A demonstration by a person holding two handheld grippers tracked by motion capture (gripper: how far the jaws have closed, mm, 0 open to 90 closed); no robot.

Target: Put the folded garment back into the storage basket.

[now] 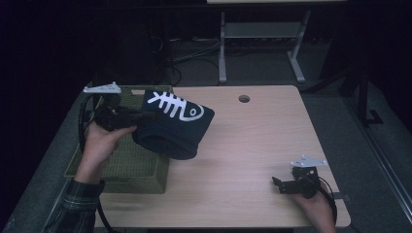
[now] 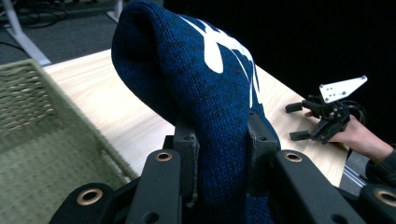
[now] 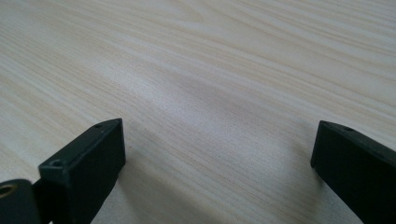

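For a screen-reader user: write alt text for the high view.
The left gripper holds a dark blue knitted hat with a white fish-skeleton design over the edge of a green woven basket. The right gripper rests open on the wooden table.

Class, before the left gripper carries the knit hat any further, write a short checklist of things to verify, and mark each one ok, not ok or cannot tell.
1. Left gripper clamps the blue knit hat between both jaws: ok.
2. Hat lifted off the table: ok in the high view.
3. Hat fully over the green woven basket: not ok, much of it hangs past the basket's rim toward the table.
4. Basket has room for the hat: ok, the floor that shows is bare.
5. Right gripper out of the way, jaws open and holding nothing: ok.
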